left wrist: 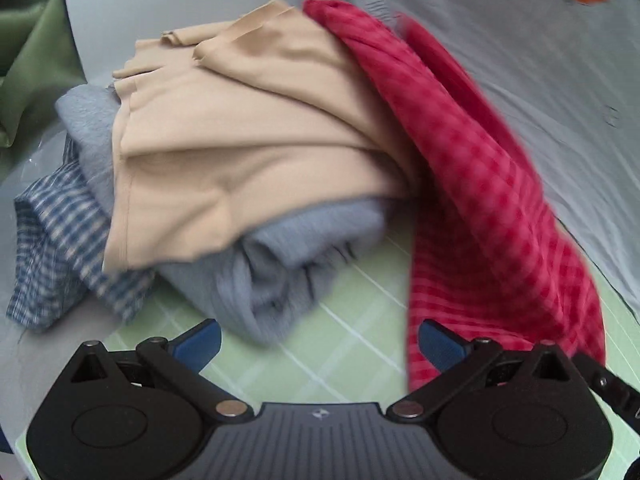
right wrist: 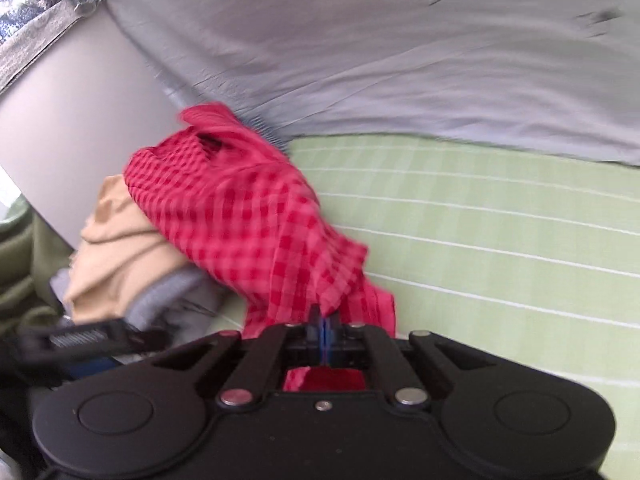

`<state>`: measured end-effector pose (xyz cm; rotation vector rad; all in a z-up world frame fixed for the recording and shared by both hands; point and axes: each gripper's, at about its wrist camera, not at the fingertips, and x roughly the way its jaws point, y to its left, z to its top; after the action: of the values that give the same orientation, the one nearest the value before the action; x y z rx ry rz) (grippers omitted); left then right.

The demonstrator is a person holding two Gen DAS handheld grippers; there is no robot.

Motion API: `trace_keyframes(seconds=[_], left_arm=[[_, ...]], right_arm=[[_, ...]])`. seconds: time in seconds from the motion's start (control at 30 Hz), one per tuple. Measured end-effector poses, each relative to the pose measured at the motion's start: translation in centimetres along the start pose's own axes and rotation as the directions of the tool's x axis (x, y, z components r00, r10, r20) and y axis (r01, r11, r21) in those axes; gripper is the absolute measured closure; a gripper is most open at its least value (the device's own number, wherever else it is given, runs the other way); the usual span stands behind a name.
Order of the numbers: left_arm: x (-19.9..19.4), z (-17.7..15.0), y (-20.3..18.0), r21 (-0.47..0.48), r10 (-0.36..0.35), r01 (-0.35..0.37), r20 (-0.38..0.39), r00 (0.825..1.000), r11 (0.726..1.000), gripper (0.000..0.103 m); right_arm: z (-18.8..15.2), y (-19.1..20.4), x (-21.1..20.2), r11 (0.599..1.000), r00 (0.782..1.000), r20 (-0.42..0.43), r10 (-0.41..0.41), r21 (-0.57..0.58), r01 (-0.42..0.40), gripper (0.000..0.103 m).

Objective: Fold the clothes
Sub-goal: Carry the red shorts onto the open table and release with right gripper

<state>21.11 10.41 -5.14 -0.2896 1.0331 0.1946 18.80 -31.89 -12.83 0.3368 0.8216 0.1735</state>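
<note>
Right wrist view: right gripper (right wrist: 325, 330) has its blue pads pressed together on a bunched end of the red checked cloth (right wrist: 256, 216); jaws narrow, fabric clamped between them and a red fold showing just behind them. Cloth rises from the pads toward 11 o'clock, long axis running 5 to 11, far end crumpled and draped against the tan garment (right wrist: 116, 256). Frame is motion-blurred.

Left wrist view: left gripper (left wrist: 319, 342) stands wide, blue pads (left wrist: 200, 342) well apart, nothing between them. Red checked cloth (left wrist: 480, 184) runs here as a long band from 12 o'clock down to 4 o'clock, its lower end passing just beside the right-hand pad; contact with that pad cannot be told.

Pile at 11 o'clock of the left gripper: tan garment (left wrist: 240, 152) on top, grey-blue knit (left wrist: 280, 264) under it, blue checked cloth (left wrist: 60, 248) lowest, sticking out at 9 o'clock.

Surface: green mat with white grid lines (right wrist: 500, 248), bare from 1 to 4 o'clock of the right gripper. Pale grey sheet (right wrist: 380, 60) borders the mat along 12 to 2 o'clock. Green fabric (left wrist: 28, 60) at 10 o'clock edge of the left view.
</note>
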Motion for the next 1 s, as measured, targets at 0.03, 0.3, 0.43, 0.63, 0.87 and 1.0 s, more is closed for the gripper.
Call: trace_keyframes(seconds=[0.03,0.3,0.43,0.63,0.87,1.0], left_arm=[[-0.9,-1.2,-0.5,0.015,-0.011,0.011,0.000,1.000,1.000,0.000],[-6.6,-11.3,-4.8,0.127,-0.089,0.095,-0.049,0.995,0.987,0.000],[-8.1,-15.5,-7.0,0.145,-0.095,0.107,-0.088,0.992,0.984,0.000],[-9.5,-18.6,-9.1,0.128,-0.090,0.100,-0.081,0.993,0.987,0.000],[-8.8,-18.8,-11.1,0.095,-0.071,0.080,-0.087,0.994,0.992,0.000],[-7.6,-17.8,-12.0,0.088,-0.052,0.060,-0.091,0.995,0.994,0.000]], right_arm=[[-0.9,-1.0,-1.7,0.999,0.999,0.016,-0.032,0.014,0.032,0.102],[-10.8,-11.1,-14.9,0.916,0.935,-0.001,-0.354,0.203,0.347,0.102],[-15.5,-15.3,-20.0,0.852,0.899,-0.069,-0.433,0.295,0.433,0.099],[-17.9,-18.9,-25.2,0.815,0.904,-0.038,-0.425,0.418,0.401,0.066],[-15.5,-21.9,-26.4,0.847,0.913,0.020,-0.407,0.383,0.369,0.044],[-13.2,-22.4,-24.5,0.874,0.921,0.023,-0.390,0.325,0.362,0.023]])
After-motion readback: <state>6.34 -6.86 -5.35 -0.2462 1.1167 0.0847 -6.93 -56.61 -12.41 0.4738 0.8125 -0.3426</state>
